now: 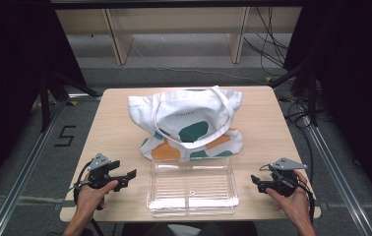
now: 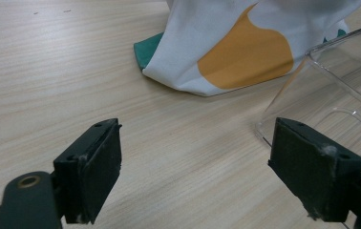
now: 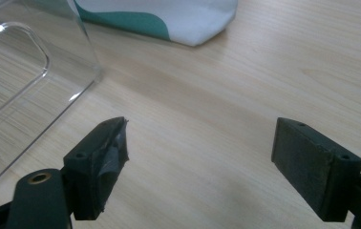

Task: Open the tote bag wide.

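On the light wooden tabletop, the largest thing is a white canvas tote bag printed with teal and orange patches, slumped near the middle with its two handles looped over the top. Just in front of it, nearer the person and about touching its lower edge, sits a clear plastic tray, shallow, rigid and empty-looking. The left hand-held gripper hovers just left of the tray and the right hand-held gripper just right of it, each with its jaws standing wide apart and nothing between them. The tray looks light and stiff but slick, so it would likely skate across the wood if nudged; a pinch on its thin side wall or rim seems the surest hold. The bag is soft and floppy, likely to sag and fold when lifted, and its handles or a gathered top hem look like the best places to grip.
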